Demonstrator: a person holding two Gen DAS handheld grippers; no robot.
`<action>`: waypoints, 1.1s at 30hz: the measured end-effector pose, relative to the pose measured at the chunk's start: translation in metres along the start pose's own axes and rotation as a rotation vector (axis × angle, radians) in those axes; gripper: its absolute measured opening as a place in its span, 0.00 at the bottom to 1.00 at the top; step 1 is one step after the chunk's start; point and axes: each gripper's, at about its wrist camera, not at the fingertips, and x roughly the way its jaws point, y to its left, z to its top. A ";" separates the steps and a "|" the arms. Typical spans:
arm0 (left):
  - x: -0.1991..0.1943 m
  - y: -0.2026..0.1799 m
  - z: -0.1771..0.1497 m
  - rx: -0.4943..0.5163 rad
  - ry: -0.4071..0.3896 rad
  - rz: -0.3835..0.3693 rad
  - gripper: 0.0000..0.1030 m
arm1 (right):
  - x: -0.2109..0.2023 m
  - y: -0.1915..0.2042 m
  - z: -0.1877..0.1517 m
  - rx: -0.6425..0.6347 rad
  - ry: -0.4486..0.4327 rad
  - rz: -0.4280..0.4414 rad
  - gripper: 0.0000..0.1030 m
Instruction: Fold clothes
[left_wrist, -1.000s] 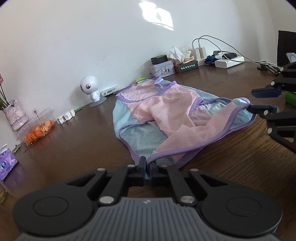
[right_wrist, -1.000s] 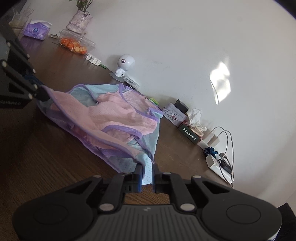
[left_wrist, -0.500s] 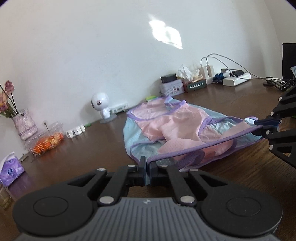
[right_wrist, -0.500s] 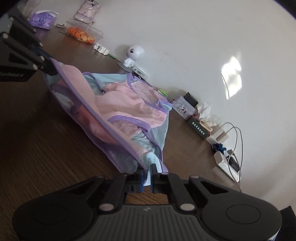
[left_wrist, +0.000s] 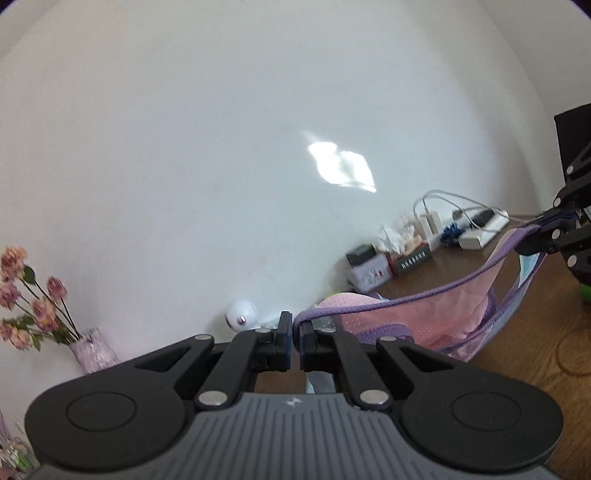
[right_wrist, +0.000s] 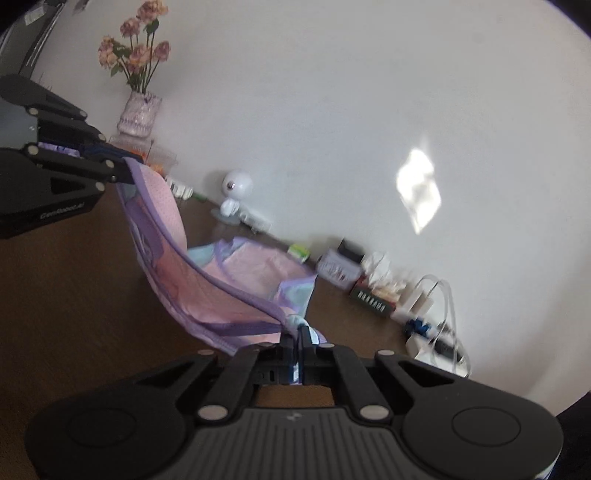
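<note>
A pink mesh garment with purple trim (right_wrist: 221, 291) is pinched by the closed left hand-held gripper (left_wrist: 294, 338) and closed right hand-held gripper (right_wrist: 298, 345), stretched between them above the brown wooden bench (right_wrist: 74, 277), seemingly for folding.

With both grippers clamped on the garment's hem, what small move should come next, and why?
Probably carry the hem forward toward the wall. The left gripper and right gripper each pinch a corner of the pink mesh garment, its purple-trimmed edge hangs raised between them, and its far end rests on the table.
</note>
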 end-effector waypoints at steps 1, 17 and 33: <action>-0.005 0.007 0.013 0.001 -0.037 0.019 0.04 | -0.010 -0.007 0.010 -0.009 -0.041 -0.018 0.01; 0.043 0.031 0.055 -0.023 0.025 -0.062 0.04 | -0.029 -0.071 0.073 0.029 -0.212 -0.056 0.01; 0.012 0.065 0.148 0.013 -0.631 0.416 0.03 | 0.010 -0.065 0.119 0.005 -0.706 -0.544 0.01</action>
